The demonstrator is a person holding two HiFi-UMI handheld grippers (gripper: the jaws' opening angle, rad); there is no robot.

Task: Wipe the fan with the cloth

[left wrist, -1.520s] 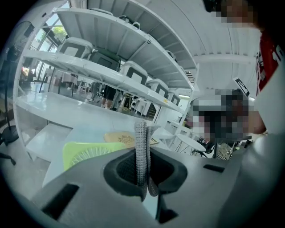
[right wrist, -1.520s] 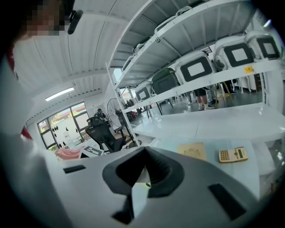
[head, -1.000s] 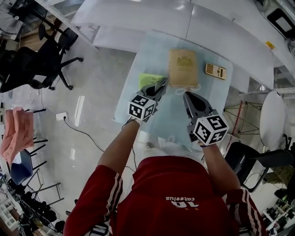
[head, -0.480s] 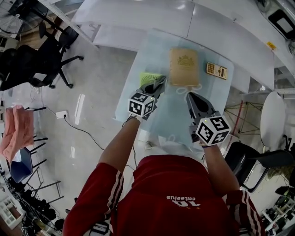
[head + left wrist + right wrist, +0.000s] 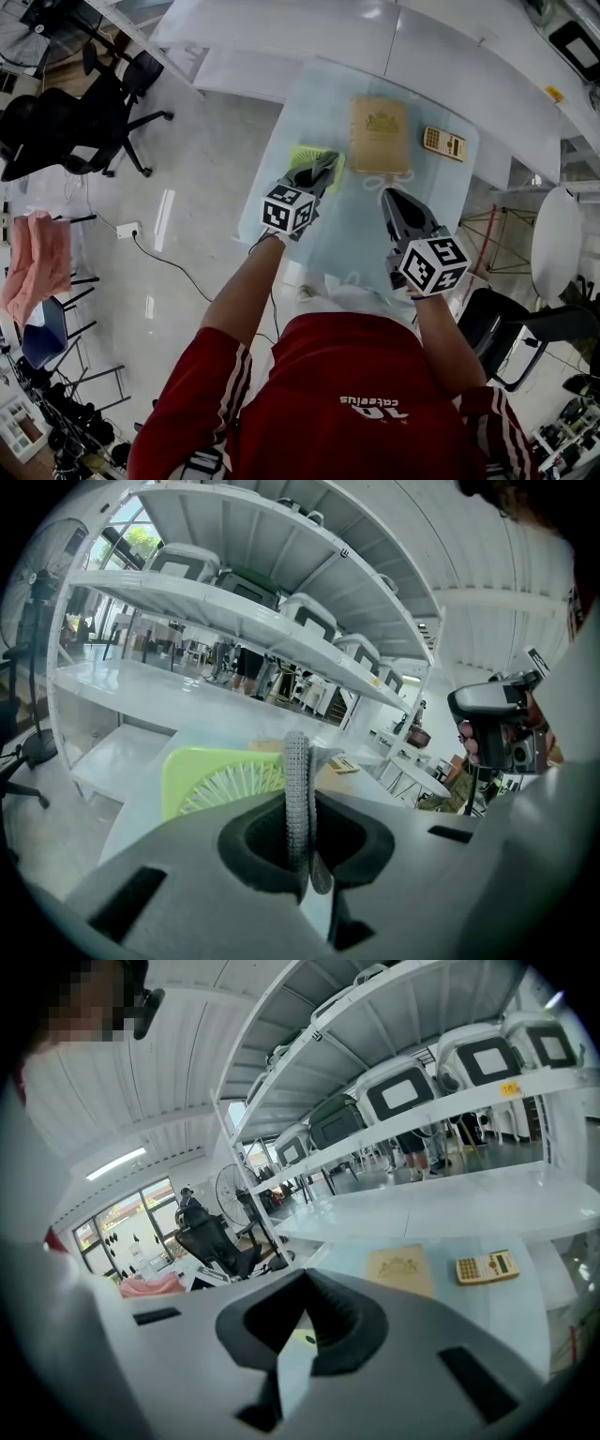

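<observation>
Your left tool pinches the grey cloth over the green fan (at the worktop's left edge); your right tool is closed, empty.

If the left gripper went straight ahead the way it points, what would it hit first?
Probably the green fan, right ahead of the left gripper and its pinched grey cloth; the gap is unclear.

Bright, even indoor light; glare streak on floor. Both gripper views fisheye w/ dark corners, close foreground soft.
</observation>
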